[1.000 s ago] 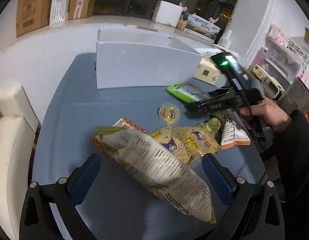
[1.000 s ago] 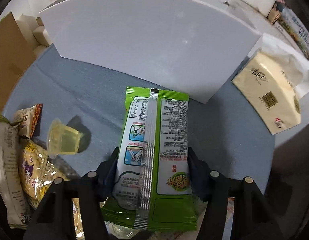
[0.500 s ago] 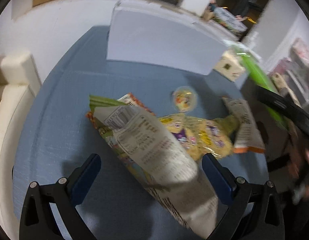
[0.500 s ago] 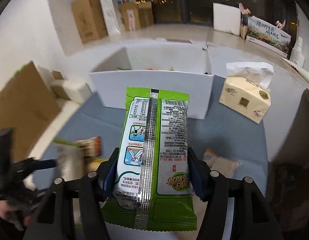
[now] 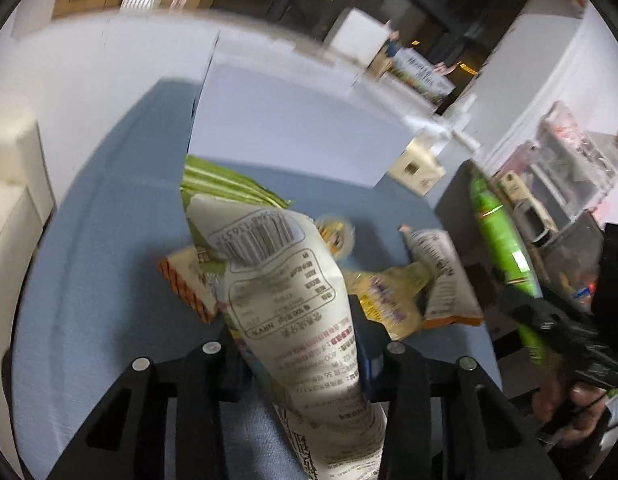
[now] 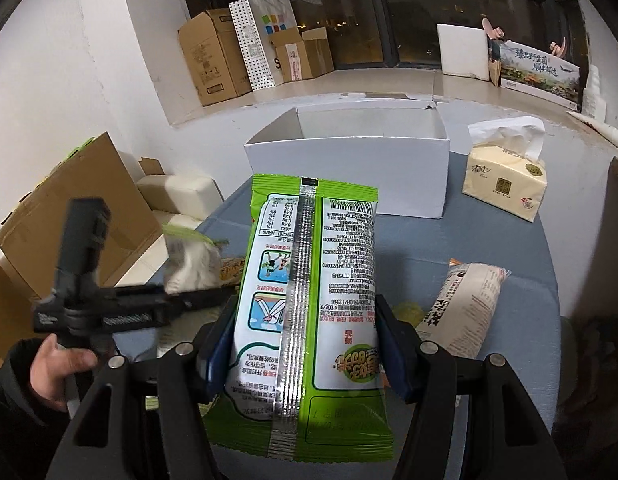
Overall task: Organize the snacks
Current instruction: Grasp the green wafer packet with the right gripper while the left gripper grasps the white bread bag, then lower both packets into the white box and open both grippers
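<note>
- The bench (image 6: 509, 240), covered in blue cloth, carries a white open-topped box (image 6: 349, 160) at its far side; its visible inside looks bare, so I judge the sorting is at an early stage.
- A tissue pack (image 6: 505, 178) stands just to the right of the box, well clear of the snacks.
- The right gripper (image 6: 305, 344) has its fingers clenched on a green snack packet (image 6: 309, 280), held above the bench with its seam side up and its far end pointing at the box. A second ago it hung low before the box wall; now it sits higher and further back, so the open top shows.
- The left gripper (image 5: 293, 340) has just been closing: its fingers, wide open half a second ago, now pinch a white snack bag (image 5: 285, 292) between them, barcode end tipped up and away.
- That change means both hands now carry a snack, and each is probably bound for the box next.
- Still lying near the middle of the bench: a yellow packet (image 5: 385, 300), an orange-edged packet (image 5: 441, 276) to its right, a striped orange packet (image 5: 185, 280) to the left and a small jelly cup (image 5: 335, 232), blurred, beyond them.
</note>
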`<state>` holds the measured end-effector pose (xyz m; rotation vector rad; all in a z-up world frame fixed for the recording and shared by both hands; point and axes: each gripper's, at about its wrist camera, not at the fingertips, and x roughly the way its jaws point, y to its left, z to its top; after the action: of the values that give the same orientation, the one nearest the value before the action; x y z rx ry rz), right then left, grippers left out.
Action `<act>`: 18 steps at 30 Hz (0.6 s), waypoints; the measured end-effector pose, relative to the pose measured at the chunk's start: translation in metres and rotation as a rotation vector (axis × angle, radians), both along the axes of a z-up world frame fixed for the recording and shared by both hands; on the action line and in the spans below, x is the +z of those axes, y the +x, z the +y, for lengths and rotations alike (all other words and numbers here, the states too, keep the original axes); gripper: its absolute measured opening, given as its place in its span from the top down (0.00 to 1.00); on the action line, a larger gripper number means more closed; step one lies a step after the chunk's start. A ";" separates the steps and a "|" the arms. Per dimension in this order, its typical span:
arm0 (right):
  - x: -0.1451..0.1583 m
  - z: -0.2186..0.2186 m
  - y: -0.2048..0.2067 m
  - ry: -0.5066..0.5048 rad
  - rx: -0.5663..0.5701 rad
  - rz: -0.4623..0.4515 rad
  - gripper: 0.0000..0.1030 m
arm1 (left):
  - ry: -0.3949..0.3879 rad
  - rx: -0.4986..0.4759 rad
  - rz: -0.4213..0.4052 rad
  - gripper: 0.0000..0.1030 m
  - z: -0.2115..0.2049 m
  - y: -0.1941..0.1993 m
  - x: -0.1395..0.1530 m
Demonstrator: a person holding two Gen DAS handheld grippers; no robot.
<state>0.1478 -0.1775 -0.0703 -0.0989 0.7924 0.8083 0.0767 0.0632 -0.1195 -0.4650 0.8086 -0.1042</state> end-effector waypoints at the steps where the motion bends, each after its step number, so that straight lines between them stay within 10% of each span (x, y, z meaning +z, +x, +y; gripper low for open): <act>1: 0.001 0.001 0.000 0.004 -0.003 -0.002 0.35 | 0.006 -0.005 -0.025 0.58 0.001 -0.002 0.007; 10: 0.024 0.008 0.036 0.097 -0.090 -0.028 0.35 | 0.108 -0.030 -0.234 0.60 0.026 0.033 0.090; 18: 0.065 0.041 0.135 0.166 -0.165 -0.006 0.35 | 0.213 -0.053 -0.314 0.60 0.041 0.140 0.157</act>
<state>0.2831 -0.1368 -0.0054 0.1110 0.7148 0.7133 0.2170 0.1040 0.0376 -0.2173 0.5159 -0.1352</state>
